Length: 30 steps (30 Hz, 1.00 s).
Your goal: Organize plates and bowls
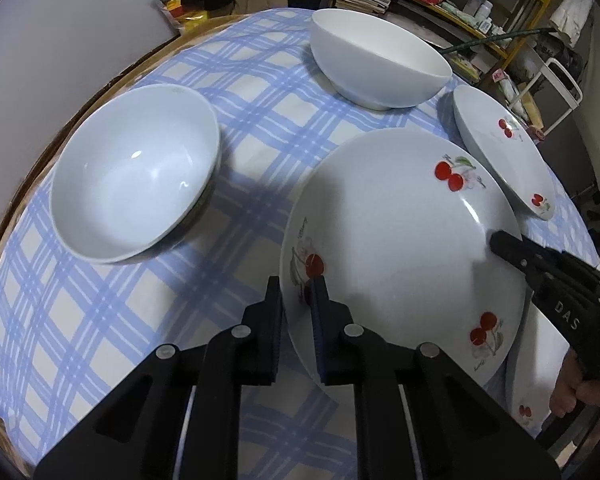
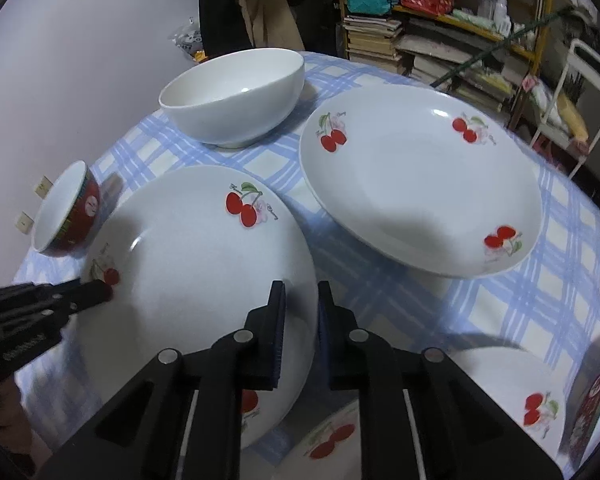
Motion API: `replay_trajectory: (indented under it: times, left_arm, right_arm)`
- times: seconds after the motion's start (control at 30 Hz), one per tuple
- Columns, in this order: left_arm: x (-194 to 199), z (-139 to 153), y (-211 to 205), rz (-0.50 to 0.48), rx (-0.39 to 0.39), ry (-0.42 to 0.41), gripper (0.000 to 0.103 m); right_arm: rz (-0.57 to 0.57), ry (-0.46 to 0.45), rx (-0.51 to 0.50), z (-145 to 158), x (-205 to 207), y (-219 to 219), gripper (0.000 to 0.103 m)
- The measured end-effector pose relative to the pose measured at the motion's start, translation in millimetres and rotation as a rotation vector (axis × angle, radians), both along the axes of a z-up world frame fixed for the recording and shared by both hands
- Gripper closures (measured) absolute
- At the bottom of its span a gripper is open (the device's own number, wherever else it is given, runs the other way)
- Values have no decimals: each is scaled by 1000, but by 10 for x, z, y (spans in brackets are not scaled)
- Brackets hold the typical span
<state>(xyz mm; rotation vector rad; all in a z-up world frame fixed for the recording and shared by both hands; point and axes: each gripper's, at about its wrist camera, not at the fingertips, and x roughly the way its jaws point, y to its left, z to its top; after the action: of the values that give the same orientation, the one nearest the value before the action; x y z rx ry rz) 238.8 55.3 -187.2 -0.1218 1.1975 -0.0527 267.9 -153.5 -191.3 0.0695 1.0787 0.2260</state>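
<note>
Both grippers hold one white plate with red cherries [image 1: 400, 236] above the blue checked tablecloth. My left gripper [image 1: 298, 304] is shut on its left rim. My right gripper [image 2: 302, 312] is shut on its right rim, and the plate [image 2: 196, 272] fills the left of the right wrist view. The right gripper's finger [image 1: 508, 246] shows on the rim in the left wrist view. A second cherry plate [image 2: 416, 184] lies on the table beyond, also seen in the left wrist view [image 1: 500, 148]. Another cherry plate [image 2: 512, 392] lies below at the near right.
Two white bowls stand on the table: one at the left [image 1: 136, 172], one at the far side [image 1: 380, 60] [image 2: 236, 96]. A small red bowl [image 2: 68, 216] stands at the left edge. A red-patterned bowl [image 2: 596, 404] sits at the near right. Shelves [image 2: 440, 20] stand behind the table.
</note>
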Motion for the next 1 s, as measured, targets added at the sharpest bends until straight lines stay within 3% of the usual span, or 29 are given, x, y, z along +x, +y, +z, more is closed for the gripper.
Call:
replay_trajectory:
  times: [0.23, 0.43, 1.0]
  left_arm:
    - [-175, 103, 41, -50, 48, 9, 90]
    - [-361, 220, 113, -52, 13, 12, 90]
    - [-803, 313, 128, -50, 21, 77, 90]
  right_arm:
    - [43, -8, -18, 157, -203, 99, 90]
    - [63, -8, -35, 241, -382, 148, 90]
    - [100, -17, -115, 388, -874, 271, 89]
